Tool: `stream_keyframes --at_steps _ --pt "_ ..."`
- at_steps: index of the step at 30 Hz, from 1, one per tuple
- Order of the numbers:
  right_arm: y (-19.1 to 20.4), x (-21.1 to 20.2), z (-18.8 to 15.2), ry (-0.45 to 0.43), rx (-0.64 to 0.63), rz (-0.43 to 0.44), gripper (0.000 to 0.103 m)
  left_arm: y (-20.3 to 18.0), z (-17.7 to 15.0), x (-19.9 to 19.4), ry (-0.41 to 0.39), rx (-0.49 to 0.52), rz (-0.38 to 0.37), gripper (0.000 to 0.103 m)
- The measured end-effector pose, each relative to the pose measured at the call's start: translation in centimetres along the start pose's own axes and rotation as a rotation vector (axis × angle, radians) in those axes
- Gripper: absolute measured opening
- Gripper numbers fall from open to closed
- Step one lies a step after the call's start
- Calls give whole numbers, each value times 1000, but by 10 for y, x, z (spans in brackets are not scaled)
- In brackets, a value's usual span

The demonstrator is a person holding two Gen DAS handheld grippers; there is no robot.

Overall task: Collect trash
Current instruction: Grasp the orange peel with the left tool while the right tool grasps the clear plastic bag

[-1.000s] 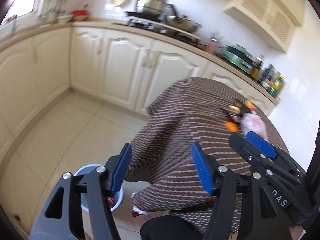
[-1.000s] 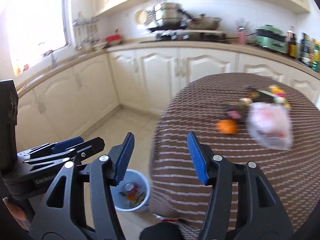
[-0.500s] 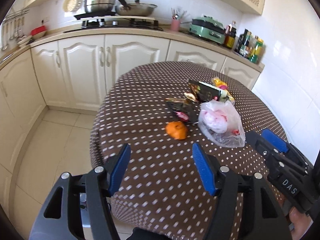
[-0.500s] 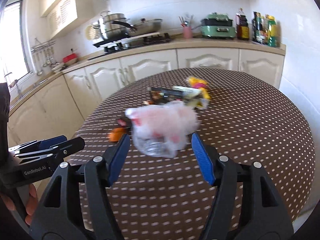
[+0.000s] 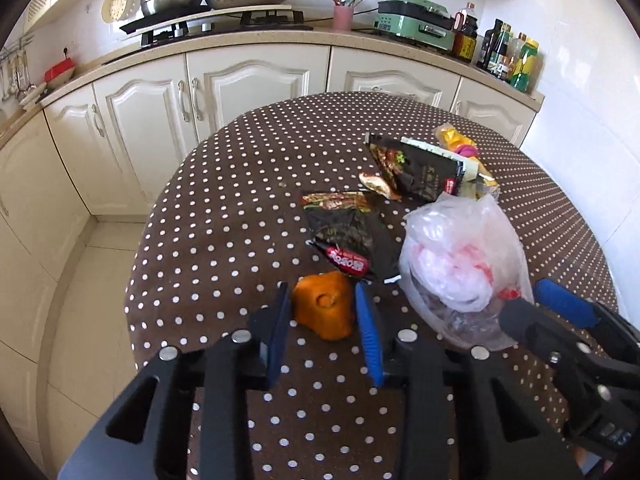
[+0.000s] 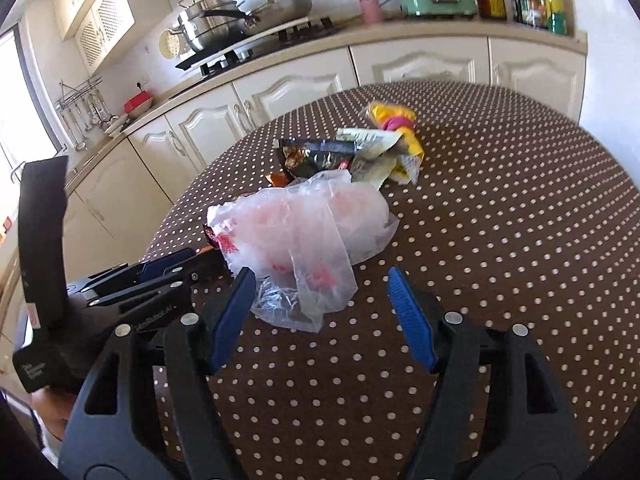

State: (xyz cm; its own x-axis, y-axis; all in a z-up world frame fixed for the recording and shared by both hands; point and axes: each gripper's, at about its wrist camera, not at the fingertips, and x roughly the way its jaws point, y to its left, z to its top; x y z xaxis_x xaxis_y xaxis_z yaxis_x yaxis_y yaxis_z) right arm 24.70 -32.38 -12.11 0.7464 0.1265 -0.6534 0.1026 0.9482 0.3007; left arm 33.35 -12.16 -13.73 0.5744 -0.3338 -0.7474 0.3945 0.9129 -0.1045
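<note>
Left wrist view first: the left claw (image 5: 322,306) has just been closing, and the orange peel (image 5: 325,309) sits right between its blue pads, which look pressed against both sides of it, so it is clenched on the peel, low on the brown polka-dot table (image 5: 224,224). At one o'clock from the peel lies a black snack wrapper (image 5: 350,236), and at two o'clock the clear plastic bag (image 5: 460,264) bulges, with a second dark wrapper (image 5: 420,172) and a yellow packet (image 5: 456,140) behind it toward twelve. The right claw (image 5: 538,302) pokes in at four o'clock, its tips right against the bag. Over to the right wrist view: the right claw (image 6: 320,300) has just been opening and its jaws stand wide, released, with the lower fringe of the clear plastic bag (image 6: 304,232) dipping between them; the left pad is just beside the film, and whether they touch I cannot tell. The dark wrapper (image 6: 320,152) and yellow packet (image 6: 394,120) lie at twelve o'clock beyond the bag, and the left claw (image 6: 200,260) comes in from nine o'clock.
</note>
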Motion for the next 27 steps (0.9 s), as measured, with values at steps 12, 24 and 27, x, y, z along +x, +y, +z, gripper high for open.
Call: stream_keyframes --at_steps 12,24,27 --pt "12 14 5 55 -39 -3 14 25 -17 -42 -76 -55 -27 31" --pt "76 -58 -8 -172 -146 13 9 72 -40 -116 -198 -139 -52 31" --pt "111 -65 -13 -179 -200 65 9 96 -52 -134 -220 -168 -31 31"
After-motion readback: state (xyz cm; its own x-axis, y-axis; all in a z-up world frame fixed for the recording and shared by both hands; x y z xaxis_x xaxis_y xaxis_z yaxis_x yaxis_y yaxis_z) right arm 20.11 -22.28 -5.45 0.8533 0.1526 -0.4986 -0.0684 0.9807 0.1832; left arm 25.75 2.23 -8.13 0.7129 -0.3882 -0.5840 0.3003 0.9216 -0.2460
